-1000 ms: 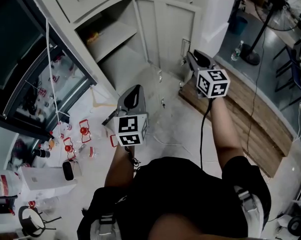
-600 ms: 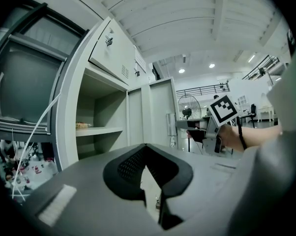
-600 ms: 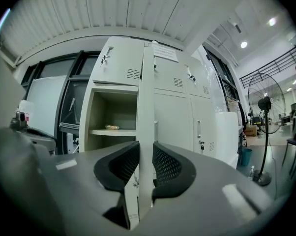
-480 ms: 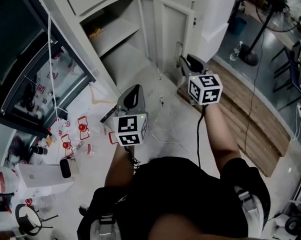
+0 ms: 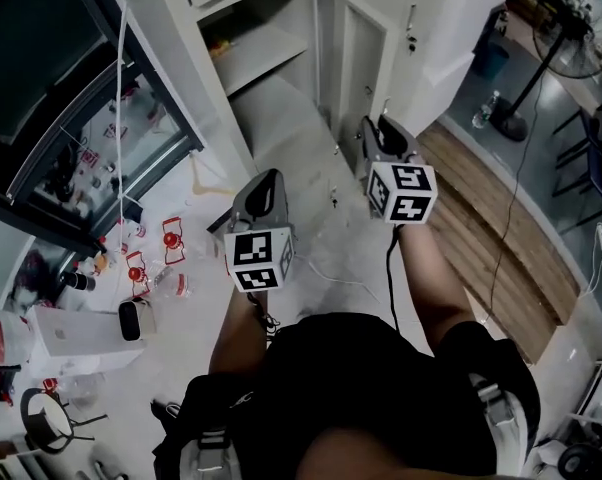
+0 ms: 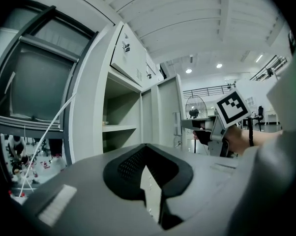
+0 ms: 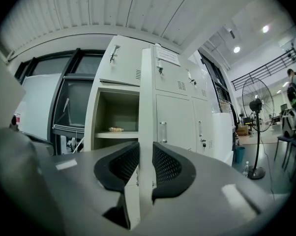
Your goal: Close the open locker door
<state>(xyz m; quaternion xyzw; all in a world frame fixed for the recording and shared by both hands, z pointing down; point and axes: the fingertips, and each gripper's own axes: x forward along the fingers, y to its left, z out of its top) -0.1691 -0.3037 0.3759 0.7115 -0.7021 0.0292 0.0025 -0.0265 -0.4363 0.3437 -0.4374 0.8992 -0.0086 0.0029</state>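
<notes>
The locker door (image 5: 353, 53) has swung further toward its open compartment (image 5: 266, 63), drawn by the right gripper (image 5: 367, 133). The door's free edge stands between that gripper's fingers, which seem clamped on it. The left gripper (image 5: 269, 178) hangs alongside, fingers together, empty.

The locker door (image 7: 146, 92) stands out from the lockers (image 7: 177, 112), just right of the open compartment (image 7: 116, 107), its edge pinched between the right gripper's (image 5: 373, 133) jaws. A shelf (image 7: 113, 134) inside carries a small item (image 7: 115, 129). The left gripper (image 5: 272, 178) hangs left of the right one, apart. Left of the lockers stands a cabinet (image 5: 81, 118) with floor clutter (image 5: 151, 263) before it. A fan (image 5: 579, 23) stands far right.
</notes>
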